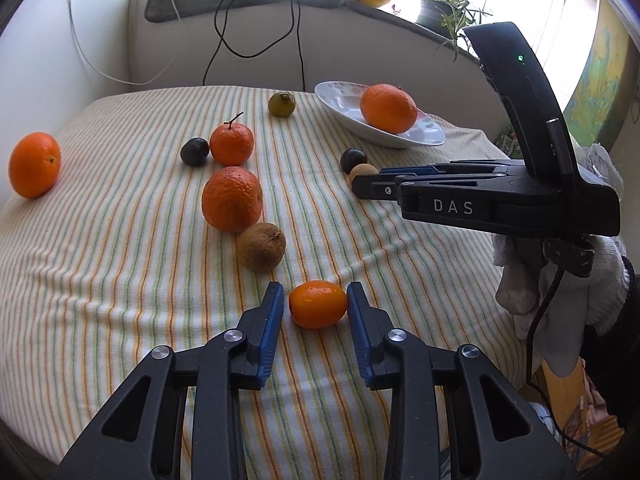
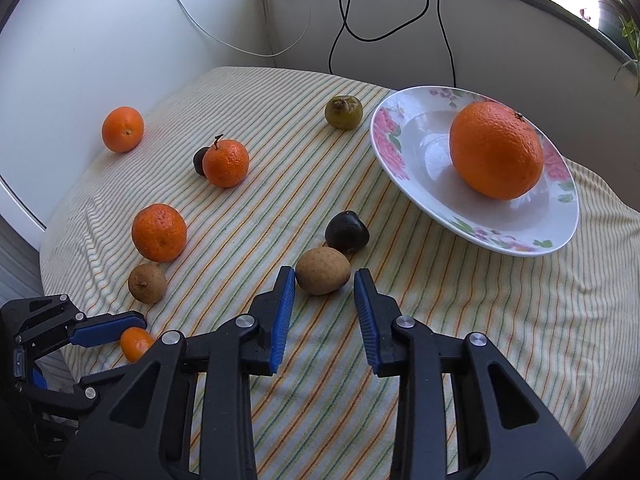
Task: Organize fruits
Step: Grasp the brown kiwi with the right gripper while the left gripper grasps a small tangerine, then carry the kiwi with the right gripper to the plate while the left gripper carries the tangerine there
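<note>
My left gripper (image 1: 315,293) is open low over the striped cloth, with a small orange fruit (image 1: 318,304) lying between its blue pads. From the right wrist view, one left pad (image 2: 108,330) rests beside that fruit (image 2: 135,344). Also open, my right gripper (image 2: 325,276) straddles an oval brown fruit (image 2: 323,270); its left pad touches the fruit and a gap stays on the right. The right gripper (image 1: 370,179) appears side-on in the left wrist view. A flowered white plate (image 2: 384,140) holds one big orange (image 2: 496,150).
Loose on the cloth are a far-left orange (image 1: 35,164), a stemmed mandarin (image 1: 231,144) beside a dark plum (image 1: 195,151), a large orange (image 1: 232,199), a round brown fruit (image 1: 261,247), a green fruit (image 2: 343,112) and another plum (image 2: 346,231). Cables hang down the back wall.
</note>
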`<state>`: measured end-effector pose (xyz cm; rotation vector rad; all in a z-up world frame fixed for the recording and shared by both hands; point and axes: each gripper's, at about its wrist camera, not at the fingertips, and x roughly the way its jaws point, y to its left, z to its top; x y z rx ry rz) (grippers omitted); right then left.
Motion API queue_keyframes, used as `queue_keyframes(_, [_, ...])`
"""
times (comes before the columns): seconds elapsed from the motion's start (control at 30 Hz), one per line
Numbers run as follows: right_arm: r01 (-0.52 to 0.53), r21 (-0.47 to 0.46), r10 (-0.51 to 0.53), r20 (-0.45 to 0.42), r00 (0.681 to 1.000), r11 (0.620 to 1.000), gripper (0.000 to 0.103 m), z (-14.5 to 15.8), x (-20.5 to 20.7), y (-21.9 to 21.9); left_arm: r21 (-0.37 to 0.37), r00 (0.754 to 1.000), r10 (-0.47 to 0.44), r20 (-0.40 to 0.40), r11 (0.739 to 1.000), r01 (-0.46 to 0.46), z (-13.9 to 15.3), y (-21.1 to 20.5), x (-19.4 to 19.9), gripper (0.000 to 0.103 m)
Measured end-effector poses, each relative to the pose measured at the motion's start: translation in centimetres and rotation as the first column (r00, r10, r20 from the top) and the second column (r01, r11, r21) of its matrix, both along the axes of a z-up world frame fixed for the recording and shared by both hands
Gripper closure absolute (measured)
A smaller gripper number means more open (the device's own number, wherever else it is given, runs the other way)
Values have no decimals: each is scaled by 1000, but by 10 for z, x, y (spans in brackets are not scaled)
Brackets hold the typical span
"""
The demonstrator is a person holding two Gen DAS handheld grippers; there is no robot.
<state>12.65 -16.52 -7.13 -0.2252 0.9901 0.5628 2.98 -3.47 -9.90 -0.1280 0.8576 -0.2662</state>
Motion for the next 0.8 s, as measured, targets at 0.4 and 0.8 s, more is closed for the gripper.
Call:
queue_keyframes(0.4, [7,9,-7,5,1000,1000,74,0,-2,-3,-34,1000,-2,4,999,2,3,1,-2,76])
queue_keyframes(0.8, [32,56,-34,36,999,998,74,22,-11,-24,-56,999,-24,34,998,26,17,-7,1,76])
